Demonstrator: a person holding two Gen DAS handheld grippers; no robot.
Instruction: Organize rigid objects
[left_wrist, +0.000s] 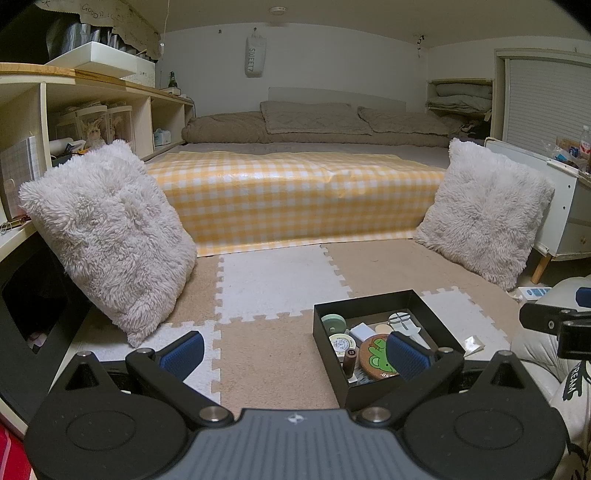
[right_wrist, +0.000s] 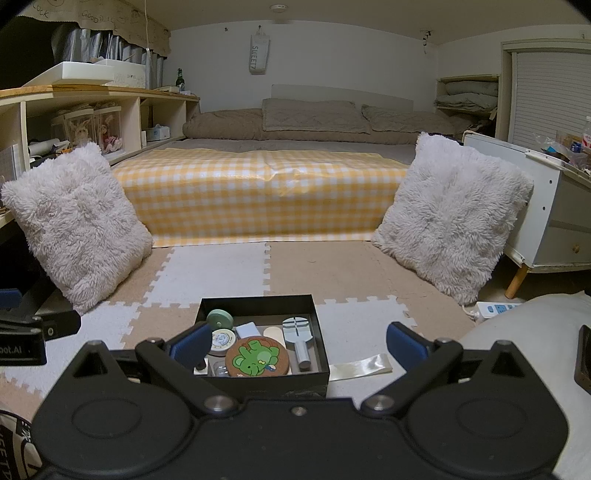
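black box: we see it sitting on the foam floor mat, low in the middle of our right view and off to the right in our left view. its near wall hides the bottom of what lies inside.
frog coaster: a round brown disc with a green frog, flat in the front of the box. in our left view our right finger pad covers part of it.
green round thing: at the back left of the box. we cannot tell what it is.
white round tin: just in front of the green one; its print is too small to read.
pale blue tool: round head, short handle, on the right side of the box.
small bits: a white block and some clear pieces in the front left corner, too blurry to name.
left gripper: we hold it above the mat, jaws spread wide, nothing between them.
right gripper: jaws spread wide over the box, holding nothing.
shiny strip: flat on the mat, just right of the box.
fluffy pillows: one on the left and one on the right, both leaning up.
bed: behind the mat, with a yellow checked cover.
shelf: along the left wall, cut off at the edge.
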